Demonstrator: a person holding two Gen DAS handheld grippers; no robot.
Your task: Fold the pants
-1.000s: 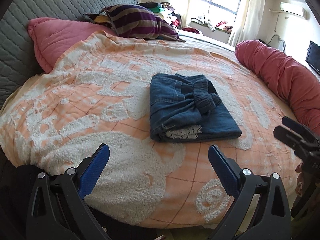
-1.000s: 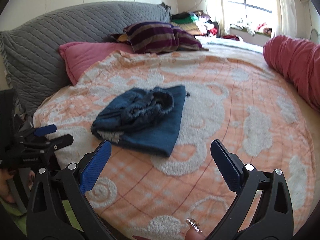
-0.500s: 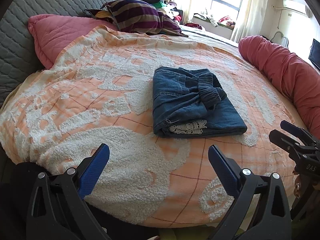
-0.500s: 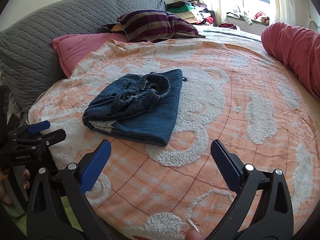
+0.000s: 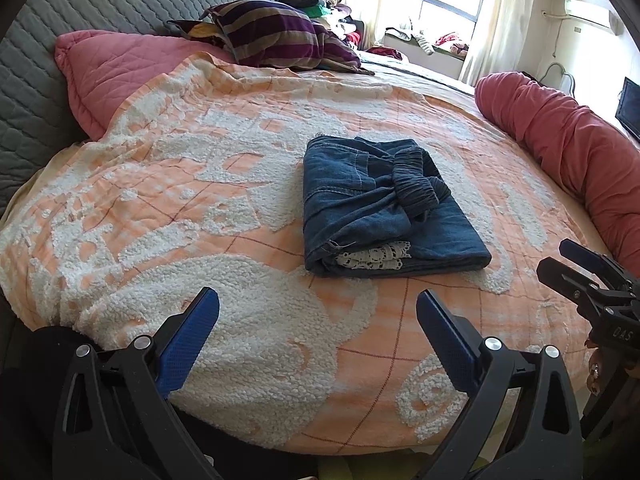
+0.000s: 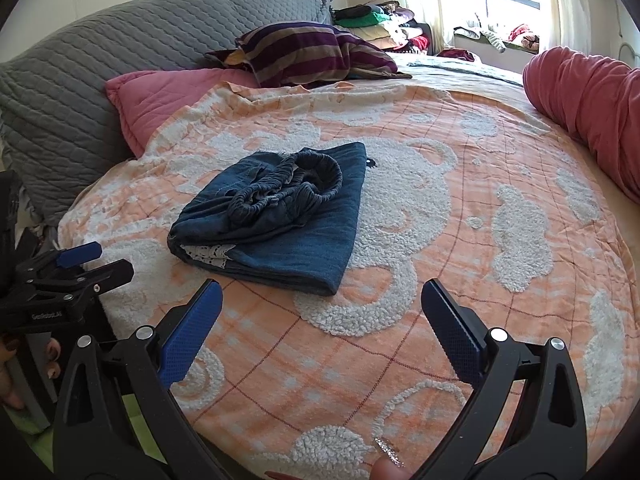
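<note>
Sunlit bedroom, window at the back, and a round bed under an orange-and-white blanket (image 5: 208, 184) fills both views, with a pink pillow (image 5: 116, 72) and a striped cushion (image 5: 272, 36) up at the far edge and a red bolster (image 5: 568, 144) along the right edge. Out in the middle of the bed lie the pants (image 5: 380, 208), dark denim, already folded into a compact square with the elastic waistband bunched on top and a strip of white lace peeking from the near fold. Judging by the drape, this is soft, limp cloth, light, not slippery, nothing to break; the stack would likely spill if lifted by one layer, so the sensible hold looks like pinching all layers at the near folded edge, one corner each. The left gripper (image 5: 316, 320) hangs at the near edge of the bed, jaws spread wide, nothing between them; the right gripper (image 6: 320, 312) is the same, wide apart and empty. Compared with a second ago, both cameras sit a touch closer and higher over the bed, the pants lie unmoved, and the jaws are just as wide.
</note>
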